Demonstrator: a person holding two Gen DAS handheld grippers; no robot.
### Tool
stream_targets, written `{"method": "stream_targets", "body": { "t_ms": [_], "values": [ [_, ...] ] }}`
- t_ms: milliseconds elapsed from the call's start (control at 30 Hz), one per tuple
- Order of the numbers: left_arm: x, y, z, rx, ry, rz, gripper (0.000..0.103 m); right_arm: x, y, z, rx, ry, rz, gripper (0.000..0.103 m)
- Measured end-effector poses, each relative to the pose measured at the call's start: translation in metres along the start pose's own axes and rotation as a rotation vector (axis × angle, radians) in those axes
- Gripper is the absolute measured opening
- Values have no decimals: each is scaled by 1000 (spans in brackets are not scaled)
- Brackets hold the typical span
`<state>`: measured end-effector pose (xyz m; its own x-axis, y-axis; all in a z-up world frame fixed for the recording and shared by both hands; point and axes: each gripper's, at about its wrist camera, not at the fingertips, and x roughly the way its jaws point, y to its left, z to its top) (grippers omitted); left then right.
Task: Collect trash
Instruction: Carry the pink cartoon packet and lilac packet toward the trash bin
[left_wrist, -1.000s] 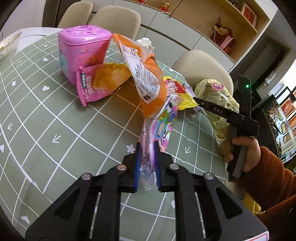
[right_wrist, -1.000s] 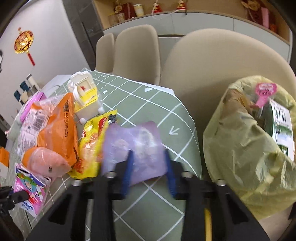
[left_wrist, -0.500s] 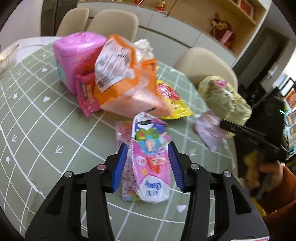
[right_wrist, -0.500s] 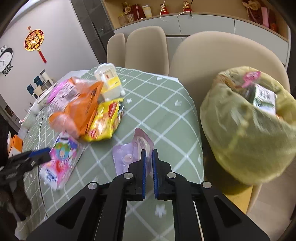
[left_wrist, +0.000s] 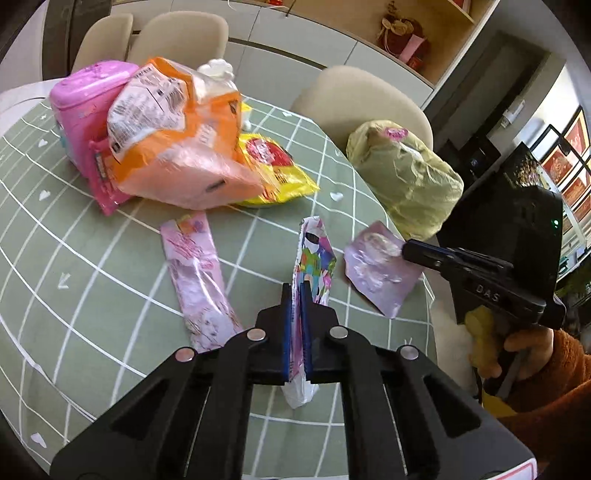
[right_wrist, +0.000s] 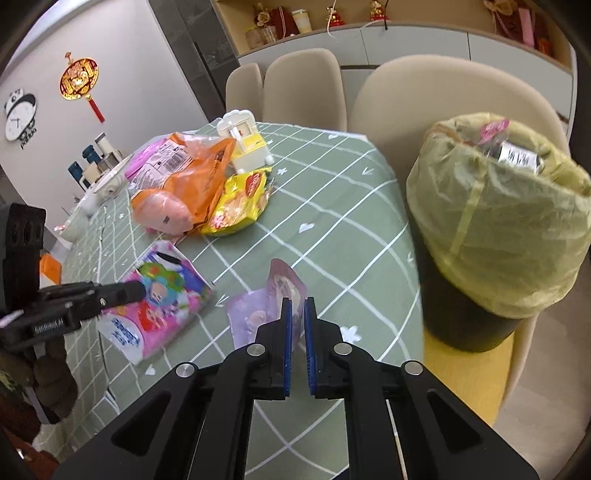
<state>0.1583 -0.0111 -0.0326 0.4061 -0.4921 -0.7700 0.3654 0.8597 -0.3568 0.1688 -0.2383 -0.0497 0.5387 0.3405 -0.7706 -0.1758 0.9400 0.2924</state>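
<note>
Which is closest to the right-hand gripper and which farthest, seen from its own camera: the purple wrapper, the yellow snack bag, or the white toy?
1. Purple wrapper: clamped in the right gripper.
2. Yellow snack bag: farther up the table, to the left.
3. White toy: farthest, behind the yellow bag.

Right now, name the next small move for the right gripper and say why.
Probably carry it right, over the trash bin and open. The right gripper is shut on the purple wrapper, held above the table; the bin's yellow-green bag gapes beside the table edge.
</note>
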Motion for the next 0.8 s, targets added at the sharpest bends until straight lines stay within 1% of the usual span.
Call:
{"method": "stream_targets", "body": {
  "t_ms": [33,100,133,233,400,433,467,500,533,567,700,800],
  "values": [
    [2,1,-1,-9,4,2,5,3,0,-2,4,11,-1,14],
    [3,4,-2,-26,7,8,5,8,0,-7,8,31,20,39],
    [3,7,-3,-38,8,8,5,9,2,-9,11,31,34,41],
    [5,11,-5,-57,10,12,5,13,8,-12,-9,42,42,42],
    [7,16,-10,-77,16,18,5,18,29,-18,-148,41,-62,42],
    [7,17,-11,-82,17,19,5,19,36,-21,-200,42,-100,42],
    [7,17,-12,-85,17,19,5,21,42,-23,-249,41,-137,33],
    [7,17,-12,-88,18,19,5,20,47,-26,-287,37,-148,29],
    [7,16,-13,-88,18,18,5,21,50,-27,-302,48,-128,20],
    [6,15,-13,-87,17,19,5,20,51,-26,-300,52,-121,13],
    [2,8,-9,-74,3,26,4,9,52,-22,-268,34,-76,7],
    [-8,1,-2,-59,-21,29,3,-8,49,-13,-238,-13,-64,5]
  ]
}}
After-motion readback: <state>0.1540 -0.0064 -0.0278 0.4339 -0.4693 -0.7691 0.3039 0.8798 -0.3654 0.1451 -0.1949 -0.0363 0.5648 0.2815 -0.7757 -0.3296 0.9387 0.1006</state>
